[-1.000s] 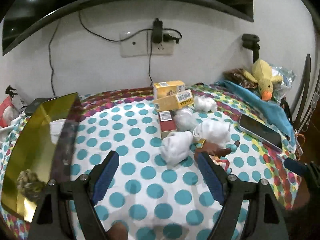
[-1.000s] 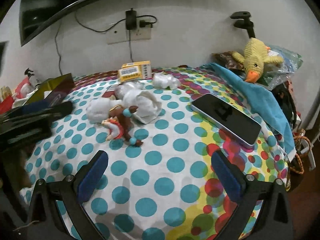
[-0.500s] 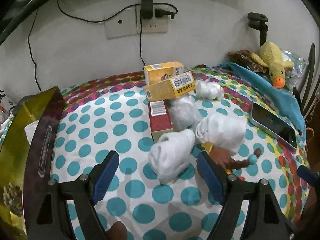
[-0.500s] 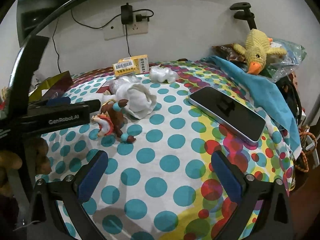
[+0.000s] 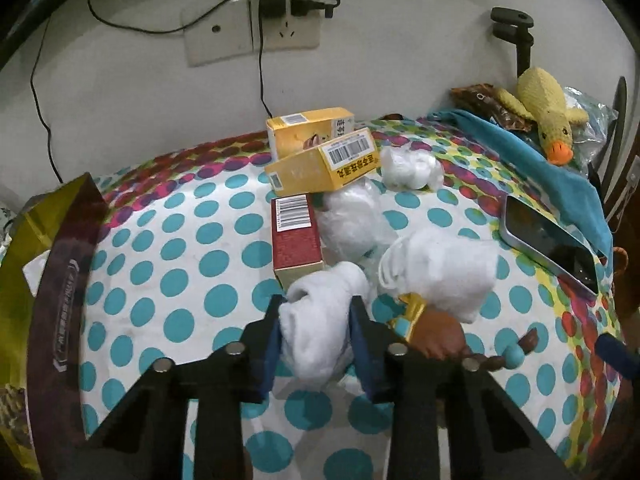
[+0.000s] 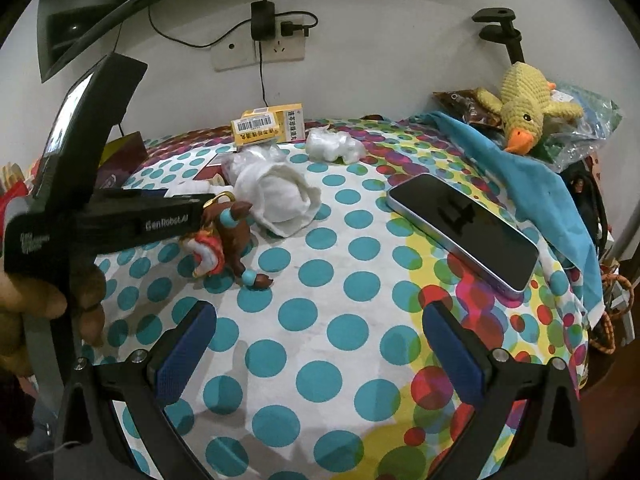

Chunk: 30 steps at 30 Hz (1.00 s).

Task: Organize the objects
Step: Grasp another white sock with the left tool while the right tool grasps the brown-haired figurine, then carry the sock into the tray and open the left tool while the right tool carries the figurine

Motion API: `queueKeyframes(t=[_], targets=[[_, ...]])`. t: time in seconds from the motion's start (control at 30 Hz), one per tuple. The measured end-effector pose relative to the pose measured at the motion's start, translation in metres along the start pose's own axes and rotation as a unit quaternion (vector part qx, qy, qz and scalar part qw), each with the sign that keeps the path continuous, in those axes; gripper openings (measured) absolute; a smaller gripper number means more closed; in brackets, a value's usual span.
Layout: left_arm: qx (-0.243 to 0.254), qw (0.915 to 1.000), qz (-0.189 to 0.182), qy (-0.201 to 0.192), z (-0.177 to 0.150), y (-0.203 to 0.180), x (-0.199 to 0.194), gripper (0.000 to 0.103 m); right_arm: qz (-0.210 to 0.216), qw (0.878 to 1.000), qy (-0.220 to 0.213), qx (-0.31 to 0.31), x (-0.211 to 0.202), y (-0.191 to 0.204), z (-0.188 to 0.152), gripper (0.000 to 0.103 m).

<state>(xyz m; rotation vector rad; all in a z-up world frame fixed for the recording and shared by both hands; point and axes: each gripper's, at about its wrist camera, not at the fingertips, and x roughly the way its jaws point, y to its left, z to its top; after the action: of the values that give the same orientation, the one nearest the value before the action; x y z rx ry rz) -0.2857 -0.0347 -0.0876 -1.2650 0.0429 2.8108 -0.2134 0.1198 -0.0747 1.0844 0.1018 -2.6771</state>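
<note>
My left gripper (image 5: 316,322) is shut on a rolled white sock (image 5: 316,320) on the polka-dot table (image 5: 180,264). Beside it lie a second white sock bundle (image 5: 444,268), a brown and teal figurine (image 5: 436,332), a red box (image 5: 296,236), two yellow boxes (image 5: 324,164) and plastic-wrapped white items (image 5: 412,168). In the right wrist view the left gripper body (image 6: 120,220) hides the held sock, next to the figurine (image 6: 224,240) and the sock bundle (image 6: 276,196). My right gripper (image 6: 316,344) is open and empty above the table's front.
A gold and maroon bag (image 5: 44,280) stands open at the left edge. A phone (image 6: 464,228) lies at the right, by a blue cloth (image 6: 532,176) and a yellow plush duck (image 6: 524,108). A wall socket with cables (image 5: 260,28) is behind.
My left gripper moved forward over the rolled white sock and closed on it. The right gripper stayed open and shifted only slightly.
</note>
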Motion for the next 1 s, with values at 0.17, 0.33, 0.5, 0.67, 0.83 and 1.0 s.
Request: queueKeyframes(t=[0.17, 0.33, 0.5, 0.67, 0.83, 1.0], targets=[[-0.023, 0.9983, 0.016, -0.05, -0.008, 0.016, -0.051, 0.028, -0.004, 1.0, -0.008, -0.002, -0.004, 0.002, 0.007, 0.103], [-0.058, 0.9924, 0.04, -0.101, -0.024, 0.045, -0.121, 0.028, -0.008, 1.0, -0.007, -0.022, 0.003, 0.016, 0.016, 0.103], [-0.066, 0.9882, 0.077, -0.115, -0.053, 0.066, -0.154, 0.028, -0.005, 0.999, 0.009, -0.034, 0.024, 0.032, 0.024, 0.103], [-0.072, 0.9867, 0.081, -0.121, -0.075, 0.082, -0.162, 0.028, 0.0, 1.0, 0.026, -0.016, 0.042, 0.037, 0.034, 0.1], [-0.086, 0.986, 0.07, -0.124, -0.085, 0.093, -0.162, 0.028, 0.0, 0.998, 0.056, -0.011, 0.059, 0.041, 0.041, 0.082], [-0.101, 0.9853, 0.058, -0.125, -0.088, 0.103, -0.161, 0.028, -0.011, 0.997, 0.073, -0.026, 0.067, 0.048, 0.036, 0.071]])
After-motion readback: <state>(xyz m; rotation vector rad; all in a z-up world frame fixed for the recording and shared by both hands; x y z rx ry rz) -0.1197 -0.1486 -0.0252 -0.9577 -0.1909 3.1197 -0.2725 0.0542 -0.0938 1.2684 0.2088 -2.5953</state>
